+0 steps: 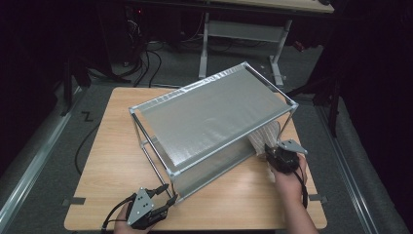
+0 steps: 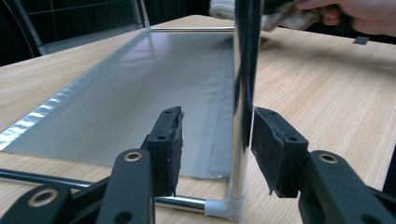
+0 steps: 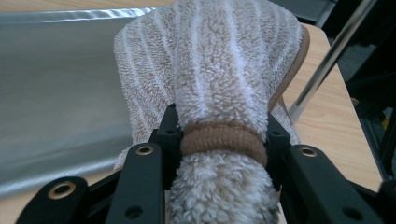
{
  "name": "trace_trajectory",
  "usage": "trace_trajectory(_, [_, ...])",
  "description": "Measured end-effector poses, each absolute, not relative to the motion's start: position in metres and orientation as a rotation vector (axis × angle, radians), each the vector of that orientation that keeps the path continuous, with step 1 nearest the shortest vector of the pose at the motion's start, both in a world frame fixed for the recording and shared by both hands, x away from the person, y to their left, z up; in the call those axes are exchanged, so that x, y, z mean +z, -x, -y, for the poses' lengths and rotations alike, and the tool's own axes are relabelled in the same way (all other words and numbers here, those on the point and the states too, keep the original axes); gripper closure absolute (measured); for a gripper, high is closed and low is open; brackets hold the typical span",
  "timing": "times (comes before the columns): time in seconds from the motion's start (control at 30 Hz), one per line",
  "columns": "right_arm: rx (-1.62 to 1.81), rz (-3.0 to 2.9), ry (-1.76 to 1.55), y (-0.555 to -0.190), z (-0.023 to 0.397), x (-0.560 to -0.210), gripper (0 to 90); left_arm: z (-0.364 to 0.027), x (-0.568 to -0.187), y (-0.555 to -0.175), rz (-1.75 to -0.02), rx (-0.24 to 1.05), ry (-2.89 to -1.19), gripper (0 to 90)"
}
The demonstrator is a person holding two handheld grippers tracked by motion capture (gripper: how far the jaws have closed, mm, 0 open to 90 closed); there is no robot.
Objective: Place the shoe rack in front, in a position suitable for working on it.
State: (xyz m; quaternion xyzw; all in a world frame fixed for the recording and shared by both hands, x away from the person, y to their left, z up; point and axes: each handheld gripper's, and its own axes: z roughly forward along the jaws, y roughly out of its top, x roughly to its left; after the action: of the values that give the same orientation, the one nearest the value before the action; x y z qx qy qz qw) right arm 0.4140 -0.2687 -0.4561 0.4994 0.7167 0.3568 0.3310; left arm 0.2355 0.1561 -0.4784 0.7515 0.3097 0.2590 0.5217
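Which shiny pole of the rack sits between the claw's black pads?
The upright chrome corner pole nearest the person, standing between the left claw pads; the other poles stand farther off.

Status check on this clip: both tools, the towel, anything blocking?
Left tool open, straddling the rack's corner post, pads not touching. Right tool shut on striped towel, at the rack's lower shelf. Nothing blocking.
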Motion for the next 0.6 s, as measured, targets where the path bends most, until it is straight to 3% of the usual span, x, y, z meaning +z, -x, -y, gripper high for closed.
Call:
trace_trajectory(0.37, [0.855,-1.907,-1.348,-0.47,0.264,-0.471,61.2,-0.151,-0.479,-0.235,-0.742,0.61,-1.799,54.6])
trace_trajectory(0.6, [0.776,-1.993,-1.372,-0.477,0.258,-0.49,61.2,-0.146,-0.477,-0.233,-0.698,0.634,-1.811,70.7])
